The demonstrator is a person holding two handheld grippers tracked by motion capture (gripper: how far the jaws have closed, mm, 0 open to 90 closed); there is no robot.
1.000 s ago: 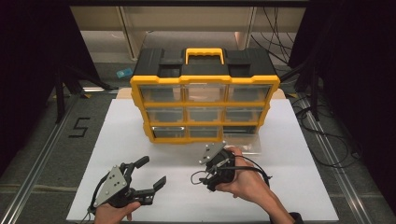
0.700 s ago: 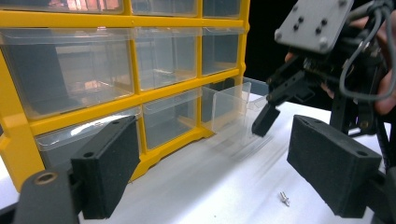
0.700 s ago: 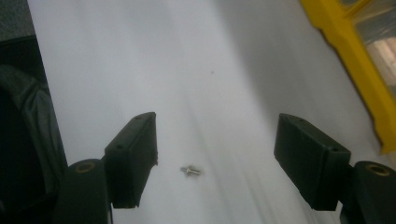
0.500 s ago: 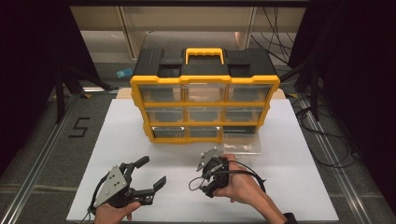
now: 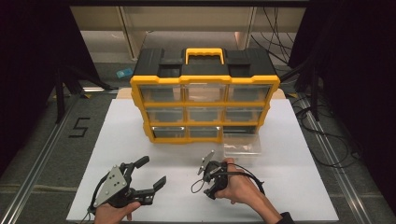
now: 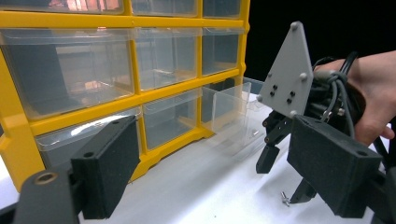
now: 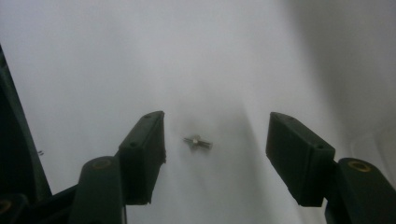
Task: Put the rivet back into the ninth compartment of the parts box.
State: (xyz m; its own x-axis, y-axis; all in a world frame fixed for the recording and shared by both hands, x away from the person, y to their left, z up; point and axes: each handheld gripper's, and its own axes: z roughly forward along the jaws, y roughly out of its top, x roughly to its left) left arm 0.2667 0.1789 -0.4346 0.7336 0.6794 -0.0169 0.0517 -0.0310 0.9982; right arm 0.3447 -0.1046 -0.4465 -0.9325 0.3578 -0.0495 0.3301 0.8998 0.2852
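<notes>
The organizer stands at the back of the bench; a drawer lies before its right end. Nearer, a screw lies between the right gripper's fingers, the left gripper to its left.

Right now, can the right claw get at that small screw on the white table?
Probably yes: the right claw points down over the screw, its jaws standing apart on either side with only bare white table between them.

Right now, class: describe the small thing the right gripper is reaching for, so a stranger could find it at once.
Start at the yellow organizer on the white table. In front of it, the right gripper points down, jaws open. Between them lies a tiny metal screw, the lone shiny speck there, unlike the clear drawer nearby.
</notes>
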